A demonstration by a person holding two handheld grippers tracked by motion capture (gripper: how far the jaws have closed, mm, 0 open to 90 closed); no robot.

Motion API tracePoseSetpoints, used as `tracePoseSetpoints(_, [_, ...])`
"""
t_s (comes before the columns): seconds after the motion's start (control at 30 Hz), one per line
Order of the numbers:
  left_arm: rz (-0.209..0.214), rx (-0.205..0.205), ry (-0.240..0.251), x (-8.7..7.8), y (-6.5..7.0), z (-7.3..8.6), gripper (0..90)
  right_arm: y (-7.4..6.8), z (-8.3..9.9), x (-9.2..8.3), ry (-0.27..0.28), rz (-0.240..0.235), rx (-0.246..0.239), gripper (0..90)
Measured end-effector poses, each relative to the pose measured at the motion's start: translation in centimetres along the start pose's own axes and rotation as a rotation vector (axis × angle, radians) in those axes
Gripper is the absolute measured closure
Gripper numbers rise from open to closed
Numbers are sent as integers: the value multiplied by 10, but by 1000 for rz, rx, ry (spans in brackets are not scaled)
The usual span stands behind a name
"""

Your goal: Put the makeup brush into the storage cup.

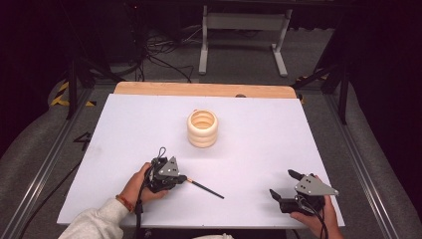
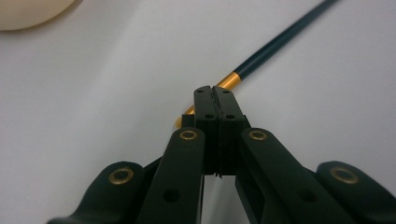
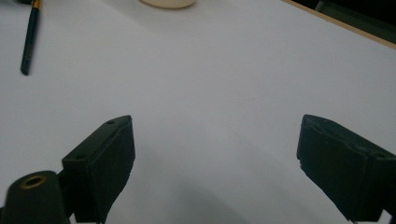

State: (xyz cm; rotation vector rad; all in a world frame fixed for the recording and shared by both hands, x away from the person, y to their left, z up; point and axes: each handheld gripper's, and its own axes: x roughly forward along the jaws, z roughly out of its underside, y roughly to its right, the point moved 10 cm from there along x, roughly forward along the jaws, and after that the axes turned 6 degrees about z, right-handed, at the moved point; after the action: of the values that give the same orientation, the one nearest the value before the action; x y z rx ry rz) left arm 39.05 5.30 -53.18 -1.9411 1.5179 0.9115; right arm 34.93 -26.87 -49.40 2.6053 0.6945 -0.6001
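High view: white table point(image 1: 149, 119) across mid-frame; cream ribbed holder point(image 1: 202, 128) upright at centre. Right gripper point(image 1: 283, 189) lower right, jaws wide, empty. Left gripper point(image 1: 178, 178) lower left, jaws clamped on gold end of dark pen point(image 1: 206, 189), tip trailing right. Likely risk: end-pinched pen pivoting, missing holder mouth or tipping holder.

You are facing a white table top point(image 1: 259, 149) with a bare wooden strip point(image 1: 204, 89) along its 12 o'clock edge. Grey carpet floor point(image 1: 239, 59) lies beyond. At 12 o'clock stands a pale metal frame point(image 1: 244, 22) on two feet; loose black cables point(image 1: 159, 55) sprawl at 11 o'clock. Metal rails point(image 1: 358, 164) run along both sides. The far room is dark.
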Motion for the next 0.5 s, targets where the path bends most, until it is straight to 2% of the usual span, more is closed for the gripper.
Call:
tracePoseSetpoints(0.2, [-7,-1,14,6,-7,-8,898,-1,1,1,-2,-6,-2,121])
tracePoseSetpoints(0.5, [-1,-11,33,12,-7,-15,898,-1,1,2,-9,-8,0,118])
